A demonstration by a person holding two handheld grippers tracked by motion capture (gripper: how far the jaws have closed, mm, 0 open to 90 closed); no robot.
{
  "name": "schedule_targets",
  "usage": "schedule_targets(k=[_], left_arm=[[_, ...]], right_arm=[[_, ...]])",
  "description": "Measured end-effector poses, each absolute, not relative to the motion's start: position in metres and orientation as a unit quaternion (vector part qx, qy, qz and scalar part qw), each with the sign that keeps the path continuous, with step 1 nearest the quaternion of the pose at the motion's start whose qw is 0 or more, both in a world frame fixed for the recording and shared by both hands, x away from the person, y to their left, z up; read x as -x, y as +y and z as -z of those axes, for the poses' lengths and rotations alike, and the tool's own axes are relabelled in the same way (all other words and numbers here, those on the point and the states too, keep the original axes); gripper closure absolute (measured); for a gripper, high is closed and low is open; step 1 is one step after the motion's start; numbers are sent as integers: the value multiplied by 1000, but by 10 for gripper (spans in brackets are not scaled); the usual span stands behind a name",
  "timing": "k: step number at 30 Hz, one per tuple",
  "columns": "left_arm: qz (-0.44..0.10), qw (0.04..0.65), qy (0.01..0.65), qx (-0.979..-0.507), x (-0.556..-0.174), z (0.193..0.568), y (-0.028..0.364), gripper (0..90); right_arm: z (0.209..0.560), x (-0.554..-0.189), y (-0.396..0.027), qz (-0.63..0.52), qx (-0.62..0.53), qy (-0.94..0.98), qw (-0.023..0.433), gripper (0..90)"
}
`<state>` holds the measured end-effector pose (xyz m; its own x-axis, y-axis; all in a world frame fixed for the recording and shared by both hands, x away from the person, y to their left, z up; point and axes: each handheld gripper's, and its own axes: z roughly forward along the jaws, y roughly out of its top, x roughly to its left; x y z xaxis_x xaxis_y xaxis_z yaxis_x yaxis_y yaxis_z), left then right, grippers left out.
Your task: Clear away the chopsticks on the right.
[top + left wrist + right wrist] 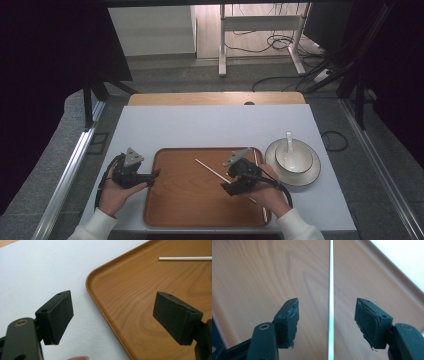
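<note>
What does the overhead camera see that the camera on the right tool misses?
Seen from the high view: the white bowl with a spoon, standing on a plate right of the tray, plus both hands. Seen from the right tool view: a close look between the open pads of the right tool. Both share the wooden tray and a white chopstick lying on it.

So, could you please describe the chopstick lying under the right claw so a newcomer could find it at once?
Start at the wooden tray in the middle of the white table. On its right half, a thin white chopstick lies slanted on the wood, running under the open right claw. A second white stick lies by the tray's right edge; this one is nearer the middle.
</note>
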<state>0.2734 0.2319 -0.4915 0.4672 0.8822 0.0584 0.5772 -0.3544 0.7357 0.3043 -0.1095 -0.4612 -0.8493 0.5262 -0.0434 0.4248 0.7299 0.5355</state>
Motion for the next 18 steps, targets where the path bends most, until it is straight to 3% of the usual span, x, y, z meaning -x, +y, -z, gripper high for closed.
schedule_targets(k=[4,9,13,18], left_arm=[[-227,334,464,-788,-273,491,234,159],[-224,340,468,-785,-273,490,235,155],[-222,341,469,-784,-273,490,235,155],[-222,340,470,-783,-273,491,236,155]], right_arm=[[469,-325,-87,-276,-252,925,78,441],[481,-347,-63,-278,-240,929,50,685],[491,-358,-46,-264,-229,935,56,843],[503,-363,-32,-248,-220,942,58,890]])
